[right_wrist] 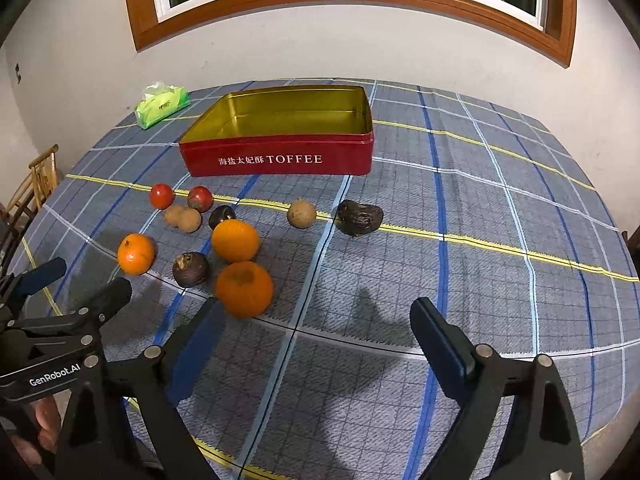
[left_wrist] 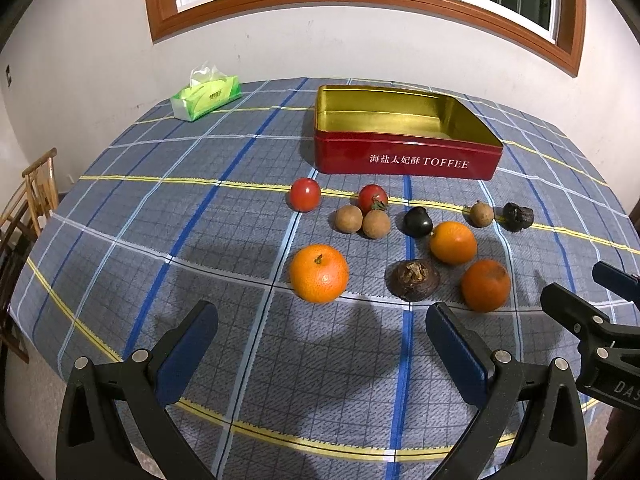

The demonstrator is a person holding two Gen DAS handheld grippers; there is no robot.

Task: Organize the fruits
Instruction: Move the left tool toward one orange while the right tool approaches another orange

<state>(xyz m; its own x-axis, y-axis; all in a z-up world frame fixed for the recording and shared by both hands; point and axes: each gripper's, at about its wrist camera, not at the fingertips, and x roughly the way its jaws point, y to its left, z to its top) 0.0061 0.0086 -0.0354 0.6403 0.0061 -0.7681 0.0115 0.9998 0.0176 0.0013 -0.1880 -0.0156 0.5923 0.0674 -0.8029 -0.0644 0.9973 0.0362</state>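
A red toffee tin (left_wrist: 404,156) (right_wrist: 280,160) with a gold, empty inside stands open at the back of the table. In front of it lie three oranges (left_wrist: 319,273) (right_wrist: 244,289), two red tomatoes (left_wrist: 305,194) (right_wrist: 161,195), three brown longans (left_wrist: 348,219) (right_wrist: 301,213) and several dark fruits (left_wrist: 414,280) (right_wrist: 359,217). My left gripper (left_wrist: 322,326) is open and empty, just short of the nearest orange. My right gripper (right_wrist: 316,320) is open and empty, its left finger beside an orange.
A green tissue pack (left_wrist: 206,96) (right_wrist: 162,105) sits at the back left by the wall. A wooden chair (left_wrist: 36,192) stands off the left edge. The plaid tablecloth (right_wrist: 500,240) covers a round table. Each gripper shows at the edge of the other's view.
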